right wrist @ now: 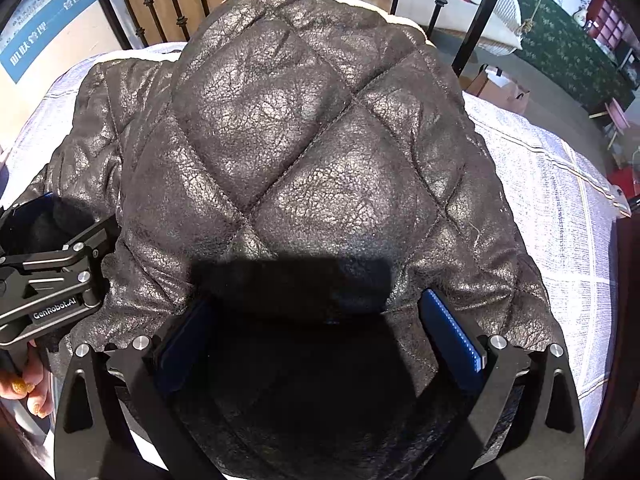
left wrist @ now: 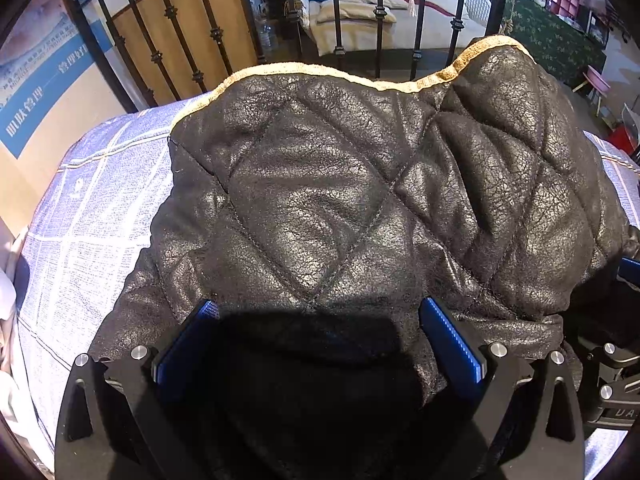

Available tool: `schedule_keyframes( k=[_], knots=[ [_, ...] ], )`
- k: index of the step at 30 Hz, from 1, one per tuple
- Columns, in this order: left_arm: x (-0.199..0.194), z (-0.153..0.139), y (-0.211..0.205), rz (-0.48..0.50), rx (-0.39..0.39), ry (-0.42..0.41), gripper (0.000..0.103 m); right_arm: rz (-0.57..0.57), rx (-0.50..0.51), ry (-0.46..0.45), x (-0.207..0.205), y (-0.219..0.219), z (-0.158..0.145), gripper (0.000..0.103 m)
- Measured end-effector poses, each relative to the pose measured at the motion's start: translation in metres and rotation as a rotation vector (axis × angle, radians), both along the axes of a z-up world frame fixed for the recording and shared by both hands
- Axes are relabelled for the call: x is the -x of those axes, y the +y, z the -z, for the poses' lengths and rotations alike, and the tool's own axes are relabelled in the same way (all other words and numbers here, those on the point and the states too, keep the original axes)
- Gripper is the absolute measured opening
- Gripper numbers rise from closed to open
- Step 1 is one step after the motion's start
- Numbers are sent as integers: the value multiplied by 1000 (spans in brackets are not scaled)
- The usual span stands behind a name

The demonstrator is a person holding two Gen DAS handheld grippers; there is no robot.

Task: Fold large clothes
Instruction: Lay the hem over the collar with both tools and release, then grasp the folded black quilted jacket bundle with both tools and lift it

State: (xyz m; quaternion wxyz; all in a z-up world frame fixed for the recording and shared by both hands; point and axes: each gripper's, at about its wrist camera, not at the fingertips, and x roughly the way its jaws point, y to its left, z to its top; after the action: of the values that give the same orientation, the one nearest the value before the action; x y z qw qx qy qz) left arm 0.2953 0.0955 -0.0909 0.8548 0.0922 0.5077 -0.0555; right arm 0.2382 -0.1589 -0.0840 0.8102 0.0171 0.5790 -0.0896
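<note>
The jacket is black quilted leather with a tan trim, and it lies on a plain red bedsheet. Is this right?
Not quite. The jacket is black quilted leather with a tan trim, but the bedsheet under it is pale blue with a check pattern, not plain red, as the left wrist view shows.

Both cams sit just behind their own claw, looking fwd and down along the blue fingers, very close over the black quilted jacket (left wrist: 320, 184). Left wrist view faces the iron railing (left wrist: 376, 20), w/ the right claw (left wrist: 628, 268) at its right edge. Right wrist view faces the same way, w/ the left claw (right wrist: 28, 216) at its left edge. Shared: jacket, checked bed cover (right wrist: 560, 200), railing.
</note>
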Motion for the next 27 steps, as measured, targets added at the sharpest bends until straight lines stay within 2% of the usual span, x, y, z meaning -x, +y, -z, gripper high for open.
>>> schedule_keyframes(
  k=[6,9,15,18,22,25,27],
  knots=[
    [24,-5,-2,10,-12,-103,99,22,63,-72,23,23,-9,99],
    [45,-15,-3,39,-30,-159,99,33,68,-145,44,31,-20,99],
    [86,-49,22,34,70,-194,97,31,-16,-280,96,33,-47,99],
    [111,-65,43,40,110,-215,97,17,-59,-325,124,33,-61,98],
    [138,-78,88,12,119,-250,97,20,-112,-344,153,13,-72,98],
    [143,-88,136,-33,171,-225,97,62,-140,-342,165,-16,-80,98],
    [139,-91,165,-43,234,-169,97,92,-180,-341,170,-38,-86,98]
  ],
)
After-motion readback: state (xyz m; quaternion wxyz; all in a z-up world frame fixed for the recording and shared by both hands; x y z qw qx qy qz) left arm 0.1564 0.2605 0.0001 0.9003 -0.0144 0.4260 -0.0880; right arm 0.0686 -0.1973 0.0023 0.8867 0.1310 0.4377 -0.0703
